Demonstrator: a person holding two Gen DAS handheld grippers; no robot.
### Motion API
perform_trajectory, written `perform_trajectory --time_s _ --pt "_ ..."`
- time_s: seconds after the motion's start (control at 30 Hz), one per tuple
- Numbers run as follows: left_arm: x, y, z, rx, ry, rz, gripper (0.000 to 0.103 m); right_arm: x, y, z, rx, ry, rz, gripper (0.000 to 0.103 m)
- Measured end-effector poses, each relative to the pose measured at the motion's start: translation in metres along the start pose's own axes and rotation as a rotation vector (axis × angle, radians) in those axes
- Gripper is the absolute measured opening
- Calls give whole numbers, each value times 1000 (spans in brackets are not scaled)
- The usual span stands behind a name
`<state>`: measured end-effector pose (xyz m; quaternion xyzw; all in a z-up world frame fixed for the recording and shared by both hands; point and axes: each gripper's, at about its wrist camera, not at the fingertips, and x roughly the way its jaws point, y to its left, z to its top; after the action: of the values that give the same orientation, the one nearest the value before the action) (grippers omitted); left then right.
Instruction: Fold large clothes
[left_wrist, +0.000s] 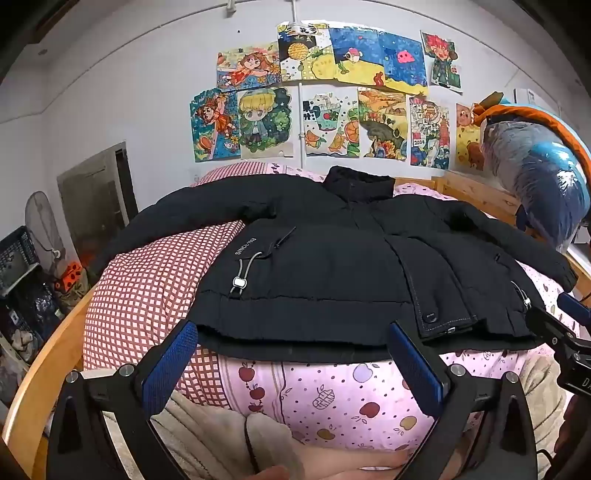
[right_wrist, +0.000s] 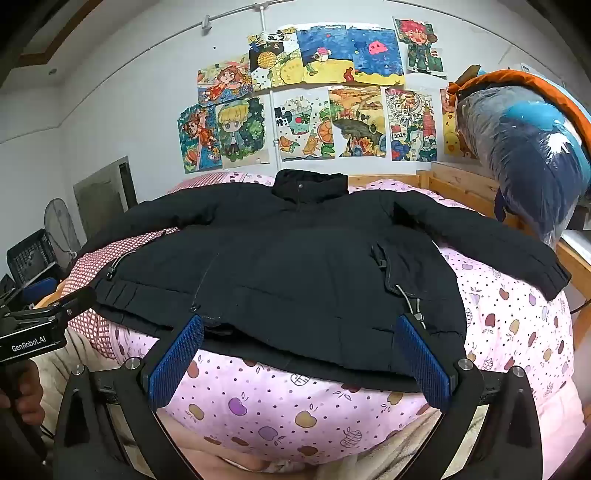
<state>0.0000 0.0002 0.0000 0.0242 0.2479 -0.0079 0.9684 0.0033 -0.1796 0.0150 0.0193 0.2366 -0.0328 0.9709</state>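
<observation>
1. Jacket: black, padded, spread front-up across the bed. Collar toward the head-end wall, hem along the near edge, both sleeves out toward the side edges. Nothing folded yet.
2. Left gripper: fingers wide apart, holding nothing, poised just off the hem on the left half of the jacket. Blue pads sit at the hem line; whether they touch the cloth I cannot tell.
3. Right gripper: likewise wide, empty, at the hem on the right half, near the drawcord toggle.
4. Step in hand, as I judge it: first grasp before a fold.
5. To do it well: take a deep bite so both layers of the padded hem come up together, not just the outer shell.
6. Keep clear of the toggle and cord; a pinch there would slip.
7. Bulky fill will spring back; lift both sides evenly and press the crease down.
8. Quilt beneath is soft and loose; avoid catching it with the hem.
</observation>
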Motion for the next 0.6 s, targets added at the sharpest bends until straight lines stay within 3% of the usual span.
perform_trajectory --time_s 0.6 --pt "2 -5 0 32 7 29 103 6 -8 -5 16 25 3 102"
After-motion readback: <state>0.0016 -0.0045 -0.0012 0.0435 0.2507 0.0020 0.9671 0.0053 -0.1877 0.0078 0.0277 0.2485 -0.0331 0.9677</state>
